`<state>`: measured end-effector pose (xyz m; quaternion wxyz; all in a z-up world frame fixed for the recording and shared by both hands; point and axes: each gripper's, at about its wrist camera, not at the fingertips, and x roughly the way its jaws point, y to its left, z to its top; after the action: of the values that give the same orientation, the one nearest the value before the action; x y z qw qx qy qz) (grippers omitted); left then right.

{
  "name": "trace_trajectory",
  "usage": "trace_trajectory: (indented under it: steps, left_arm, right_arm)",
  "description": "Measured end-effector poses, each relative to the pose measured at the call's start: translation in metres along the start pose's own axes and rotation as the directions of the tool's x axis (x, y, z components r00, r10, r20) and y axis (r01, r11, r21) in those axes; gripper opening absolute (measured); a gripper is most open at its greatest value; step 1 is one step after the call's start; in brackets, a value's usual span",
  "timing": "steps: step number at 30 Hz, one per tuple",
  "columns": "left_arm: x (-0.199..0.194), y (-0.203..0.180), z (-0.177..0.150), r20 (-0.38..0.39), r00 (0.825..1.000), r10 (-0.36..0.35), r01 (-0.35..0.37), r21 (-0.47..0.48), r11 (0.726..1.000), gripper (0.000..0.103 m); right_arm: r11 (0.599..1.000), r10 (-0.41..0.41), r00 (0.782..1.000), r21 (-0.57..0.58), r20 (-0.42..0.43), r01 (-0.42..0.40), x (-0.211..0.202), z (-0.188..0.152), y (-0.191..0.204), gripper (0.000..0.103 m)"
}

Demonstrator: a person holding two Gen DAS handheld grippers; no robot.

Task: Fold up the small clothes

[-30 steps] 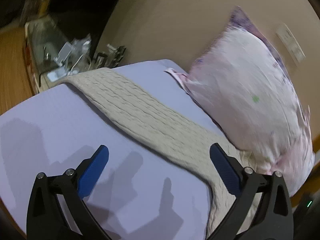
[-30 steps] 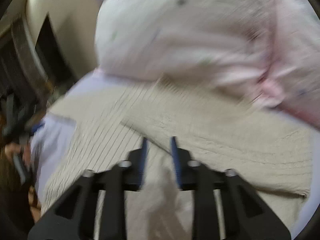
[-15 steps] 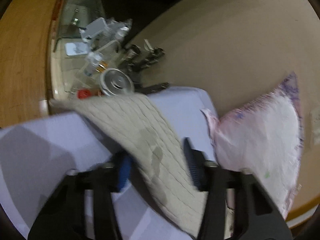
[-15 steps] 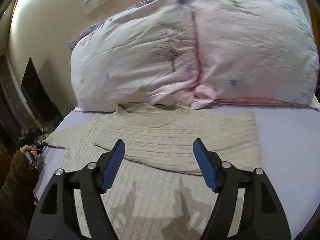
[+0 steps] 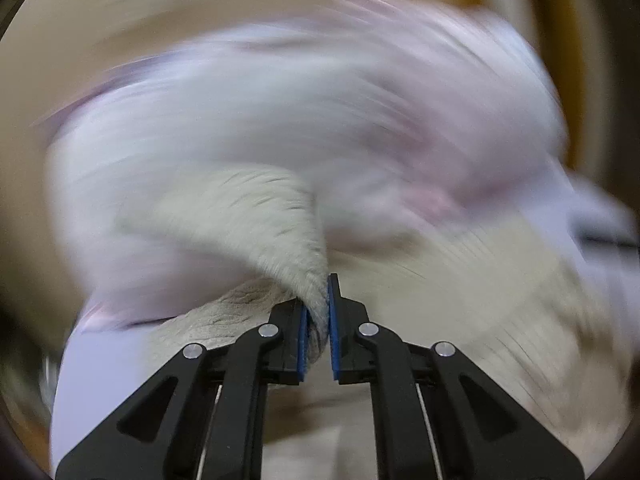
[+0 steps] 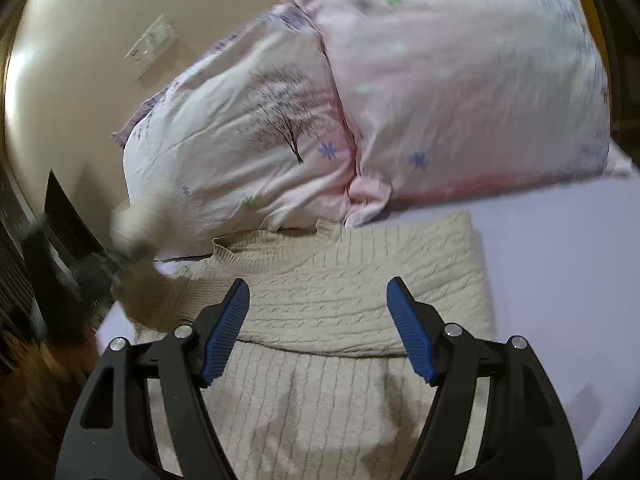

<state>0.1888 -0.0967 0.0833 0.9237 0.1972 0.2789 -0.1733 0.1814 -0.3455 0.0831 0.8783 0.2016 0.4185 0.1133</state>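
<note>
A beige cable-knit sweater (image 6: 320, 300) lies on the lavender bed sheet (image 6: 560, 280), its right sleeve folded across the chest. My left gripper (image 5: 318, 312) is shut on the left sleeve's cuff (image 5: 288, 240) and holds it raised; that view is heavily blurred. In the right wrist view the lifted sleeve (image 6: 136, 224) and the left gripper (image 6: 96, 272) show blurred at the left. My right gripper (image 6: 318, 328) is open and empty, hovering over the sweater's middle.
Two pink floral pillows (image 6: 360, 100) lean on the beige wall (image 6: 72, 60) just behind the sweater's collar. A wall plate (image 6: 154, 44) is above them. Dark furniture (image 6: 48, 280) stands off the bed's left edge.
My left gripper has shut on the left sleeve cuff, lifted it and swung it fast toward the sweater's body. My right gripper stays open, slightly nearer the sweater.
</note>
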Motion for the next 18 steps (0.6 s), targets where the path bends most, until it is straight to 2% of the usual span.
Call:
trace_trajectory:
  steps: [1, 3, 5, 6, 7, 8, 9, 11, 13, 14, 16, 18]
  left_arm:
    - [0.012, -0.028, -0.004, -0.036, 0.999, -0.024, 0.026, 0.068, 0.997, 0.008]
    - [0.035, -0.082, -0.018, -0.120, 0.992, -0.042, 0.067, 0.210, 0.975, 0.009]
    - [0.032, -0.096, -0.028, -0.113, 0.993, -0.026, 0.054, 0.257, 0.965, 0.016]
    - [0.023, -0.092, -0.030, -0.105, 0.994, -0.039, 0.064, 0.243, 0.968, 0.021]
    - [0.014, -0.082, -0.030, -0.101, 0.993, -0.061, 0.081, 0.201, 0.976, 0.033]
    - [0.004, -0.069, -0.031, -0.095, 0.992, -0.087, 0.100, 0.144, 0.985, 0.040]
    - [-0.010, -0.048, -0.035, -0.084, 0.989, -0.119, 0.124, 0.059, 0.991, 0.050]
    - [-0.028, -0.018, -0.042, -0.083, 0.986, -0.144, 0.141, -0.043, 0.989, 0.052]
    - [-0.047, 0.020, -0.063, -0.101, 0.982, -0.162, 0.145, -0.160, 0.976, 0.054]
    - [-0.058, 0.039, -0.076, -0.119, 0.979, -0.164, 0.133, -0.230, 0.964, 0.055]
    - [-0.060, 0.062, -0.092, -0.149, 0.976, -0.160, 0.107, -0.310, 0.945, 0.055]
    - [-0.078, 0.081, -0.119, -0.171, 0.971, -0.164, 0.085, -0.396, 0.915, 0.055]
  right_arm:
    - [0.999, 0.008, 1.000, 0.033, -0.016, -0.008, 0.005, 0.000, -0.007, 0.071]
    - [0.996, 0.011, 0.999, 0.091, -0.045, -0.007, 0.009, 0.000, -0.020, 0.071]
    - [0.988, 0.031, 0.997, 0.155, -0.069, -0.020, 0.012, 0.000, -0.036, 0.066]
    - [0.982, 0.050, 0.995, 0.186, -0.082, -0.034, 0.013, 0.000, -0.045, 0.060]
    - [0.979, 0.057, 0.994, 0.201, -0.090, -0.038, 0.015, 0.001, -0.049, 0.057]
    - [0.976, 0.058, 0.993, 0.215, -0.101, -0.035, 0.017, 0.001, -0.054, 0.051]
    - [0.973, 0.054, 0.992, 0.229, -0.113, -0.027, 0.021, 0.002, -0.059, 0.046]
    - [0.967, 0.039, 0.990, 0.254, -0.133, -0.004, 0.030, 0.003, -0.066, 0.042]
    - [0.964, 0.023, 0.988, 0.267, -0.154, 0.019, 0.040, 0.003, -0.071, 0.039]
    - [0.964, 0.011, 0.986, 0.265, -0.169, 0.035, 0.046, 0.002, -0.073, 0.037]
    - [0.964, -0.006, 0.978, 0.258, -0.209, 0.061, 0.061, 0.000, -0.074, 0.031]
    - [0.967, -0.028, 0.971, 0.238, -0.238, 0.086, 0.074, -0.003, -0.071, 0.026]
